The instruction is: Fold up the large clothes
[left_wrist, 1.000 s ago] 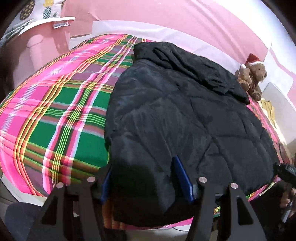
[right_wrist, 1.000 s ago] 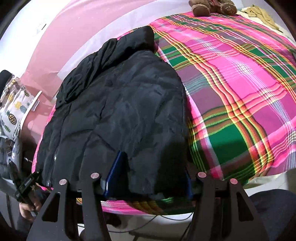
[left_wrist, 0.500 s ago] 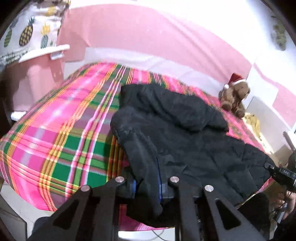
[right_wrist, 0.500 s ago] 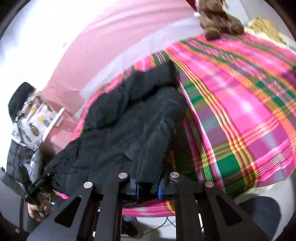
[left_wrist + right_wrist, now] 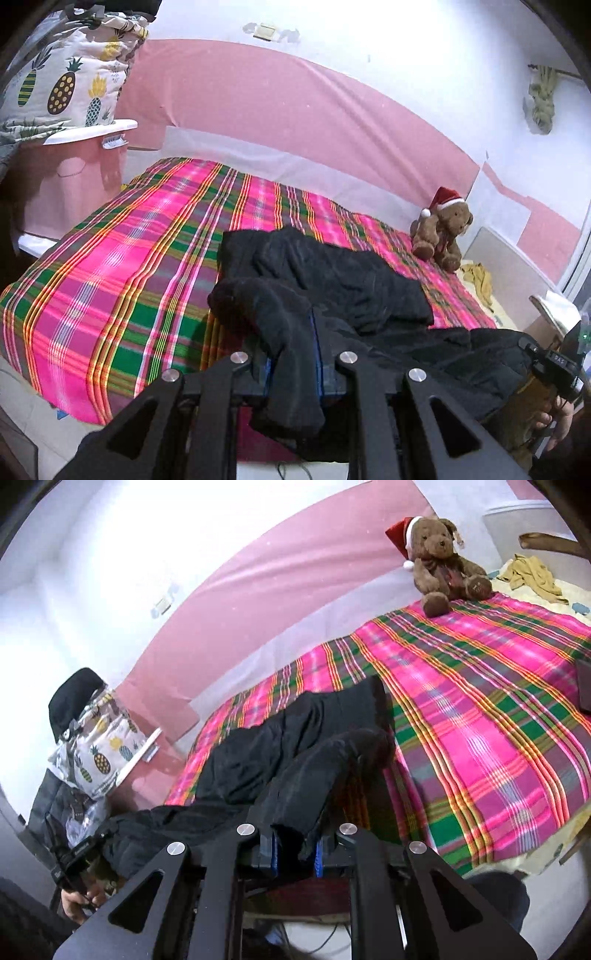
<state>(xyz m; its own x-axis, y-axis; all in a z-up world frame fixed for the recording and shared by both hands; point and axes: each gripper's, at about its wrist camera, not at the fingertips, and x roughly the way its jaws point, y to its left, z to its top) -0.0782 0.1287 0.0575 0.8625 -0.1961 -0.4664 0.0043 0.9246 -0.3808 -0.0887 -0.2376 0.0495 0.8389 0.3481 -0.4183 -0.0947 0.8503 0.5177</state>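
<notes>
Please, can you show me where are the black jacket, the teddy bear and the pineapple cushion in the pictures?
black jacket (image 5: 332,280), left wrist view, on its crumpled upper part lying on the bed
teddy bear (image 5: 439,554), right wrist view, on its head
pineapple cushion (image 5: 62,88), left wrist view, on its printed front

Both fisheye views are brightly lit from above, and the white wall (image 5: 406,55) washes out to glare along the top of the left view and the upper left of the right one. Straight lines bow strongly towards the dark, vignetted corners. The black jacket (image 5: 332,280) swallows detail, while the plaid bedspread (image 5: 480,701) stays sharp and vivid.
</notes>
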